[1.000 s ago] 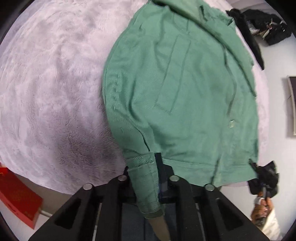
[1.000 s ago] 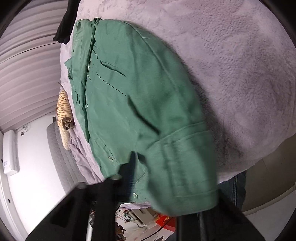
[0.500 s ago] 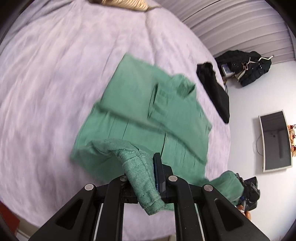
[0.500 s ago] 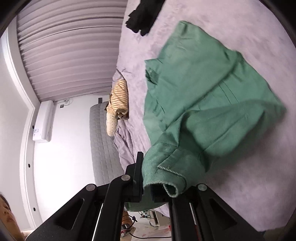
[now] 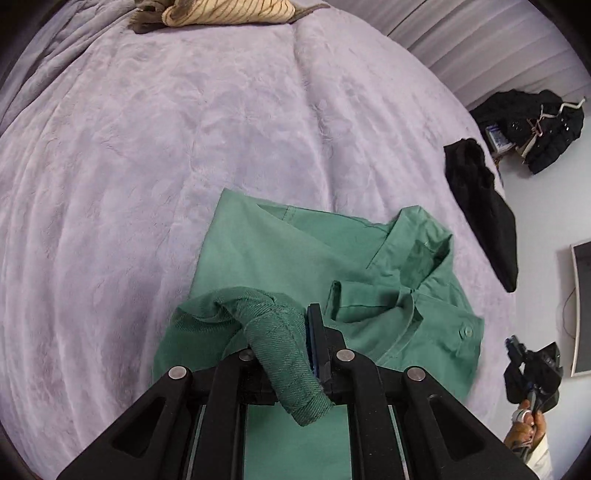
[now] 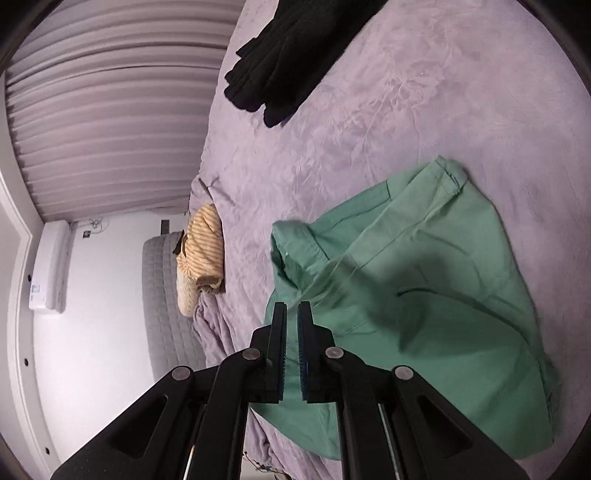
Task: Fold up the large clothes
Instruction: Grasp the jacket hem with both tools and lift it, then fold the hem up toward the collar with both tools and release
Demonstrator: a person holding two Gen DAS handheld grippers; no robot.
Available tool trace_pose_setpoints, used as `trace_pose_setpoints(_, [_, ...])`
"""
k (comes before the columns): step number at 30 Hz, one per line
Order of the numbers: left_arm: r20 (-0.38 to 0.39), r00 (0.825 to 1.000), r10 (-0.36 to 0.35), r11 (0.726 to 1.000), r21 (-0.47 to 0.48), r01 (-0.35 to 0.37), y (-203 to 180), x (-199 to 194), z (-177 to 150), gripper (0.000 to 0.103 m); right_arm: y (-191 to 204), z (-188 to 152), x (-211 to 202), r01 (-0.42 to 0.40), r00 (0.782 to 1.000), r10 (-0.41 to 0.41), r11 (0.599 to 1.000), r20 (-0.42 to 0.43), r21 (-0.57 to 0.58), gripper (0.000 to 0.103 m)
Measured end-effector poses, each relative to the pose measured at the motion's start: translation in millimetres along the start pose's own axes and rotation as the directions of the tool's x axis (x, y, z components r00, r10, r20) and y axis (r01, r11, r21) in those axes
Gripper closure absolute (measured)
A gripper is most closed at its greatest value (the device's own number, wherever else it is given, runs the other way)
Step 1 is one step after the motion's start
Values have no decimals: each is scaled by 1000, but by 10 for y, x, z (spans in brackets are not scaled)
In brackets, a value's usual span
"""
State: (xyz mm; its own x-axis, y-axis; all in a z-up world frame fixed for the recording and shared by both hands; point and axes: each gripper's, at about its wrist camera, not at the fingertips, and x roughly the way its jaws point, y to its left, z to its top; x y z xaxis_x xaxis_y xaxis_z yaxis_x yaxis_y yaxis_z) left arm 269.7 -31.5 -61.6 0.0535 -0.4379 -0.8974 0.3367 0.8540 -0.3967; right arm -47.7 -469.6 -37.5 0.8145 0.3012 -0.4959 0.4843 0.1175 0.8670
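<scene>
A green shirt lies partly folded on the lilac bed cover, collar toward the right. My left gripper is shut on a rolled sleeve cuff and holds it above the shirt's near edge. In the right wrist view the shirt spreads to the right of my right gripper, whose jaws stand almost together with nothing between them. The left wrist view shows that right gripper at the far right in a person's hand, off the shirt and free of cloth.
A black garment lies at the bed's right edge, also seen at the top of the right wrist view. A striped beige garment sits by the quilted headboard. Dark clothes on a hanger and a wall screen are beyond.
Both grippers swung across the bed, carrying the sleeves over the shirt. The right gripper no longer has the cuff it held; the left still grips its cuff. The shirt now lies folded smaller.
</scene>
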Motion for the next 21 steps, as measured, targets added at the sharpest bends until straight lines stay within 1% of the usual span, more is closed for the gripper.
trace_pose_setpoints(1, [-8, 1000, 30, 999, 26, -30, -21, 77, 29, 90, -27, 70, 7, 3, 1000, -3, 1000, 8, 10, 96])
trace_pose_setpoints(2, [-19, 998, 65, 997, 46, -64, -41, 153, 56, 90, -55, 114, 22, 28, 999, -28, 1000, 14, 10, 96])
trace_pose_setpoints(3, [-36, 996, 84, 995, 60, -82, -41, 221, 65, 90, -69, 136, 29, 59, 998, -59, 998, 18, 2, 96])
trace_pose_setpoints(5, [-54, 994, 95, 993, 73, -91, -15, 278, 73, 90, -99, 143, 50, 162, 987, -162, 986, 17, -29, 91])
trace_pose_setpoints(6, [-57, 994, 89, 994, 72, -85, 14, 302, 80, 90, -106, 136, 63, 225, 974, -224, 973, 10, -54, 91])
trace_pose_setpoints(7, [-61, 995, 82, 995, 70, -78, 39, 312, 77, 90, -125, 133, 105, 272, 962, -272, 959, 3, -80, 76])
trace_pose_setpoints(8, [-67, 995, 77, 995, 71, -72, 67, 333, 72, 90, -125, 126, 151, 325, 945, -328, 938, 0, -118, 42])
trace_pose_setpoints(9, [-72, 994, 77, 995, 75, -71, 82, 350, 68, 90, -116, 123, 182, 371, 927, -375, 914, 7, -166, 26])
trace_pose_setpoints(10, [-77, 994, 80, 994, 80, -74, 92, 373, 62, 90, -95, 120, 215, 403, 913, -408, 889, 23, -218, 19])
trace_pose_setpoints(11, [-80, 993, 84, 993, 85, -77, 98, 397, 56, 90, -89, 126, 248, 422, 903, -428, 869, 32, -258, 19])
trace_pose_setpoints(12, [-81, 993, 87, 993, 89, -80, 101, 429, 55, 90, -74, 129, 319, 444, 890, -455, 845, 36, -299, 19])
trace_pose_setpoints(13, [-80, 993, 90, 992, 90, -83, 102, 435, 47, 90, -76, 136, 409, 464, 876, -481, 823, 33, -328, 22])
trace_pose_setpoints(14, [-78, 993, 92, 992, 89, -85, 103, 441, 43, 90, -96, 146, 507, 483, 861, -508, 804, 21, -348, 32])
trace_pose_setpoints(15, [-75, 993, 90, 993, 85, -84, 101, 427, 39, 90, -126, 152, 621, 499, 844, -536, 787, -2, -364, 45])
trace_pose_setpoints(16, [-72, 994, 81, 994, 79, -75, 101, 396, 40, 90, -154, 138, 693, 506, 831, -555, 775, -26, -378, 96])
trace_pose_setpoints(17, [-65, 996, 67, 995, 74, -62, 97, 349, 46, 90, -120, 89, 757, 520, 813, -581, 748, -28, -412, 99])
trace_pose_setpoints(18, [-53, 997, 47, 996, 75, -43, 88, 285, 56, 90, -10, 18, 743, 534, 804, -594, 707, 21, -464, 99])
trace_pose_setpoints(19, [-40, 999, 29, 996, 81, -25, 76, 229, 70, 90, 150, -78, 685, 532, 808, -584, 663, 81, -527, 99])
trace_pose_setpoints(20, [-31, 999, 12, 996, 91, -9, 58, 182, 90, 90, 290, -162, 604, 525, 815, -565, 632, 124, -570, 99])
trace_pose_setpoints(21, [-29, 1000, 0, 995, 98, 3, 38, 174, 116, 90, 410, -219, 521, 530, 817, -552, 600, 168, -599, 99])
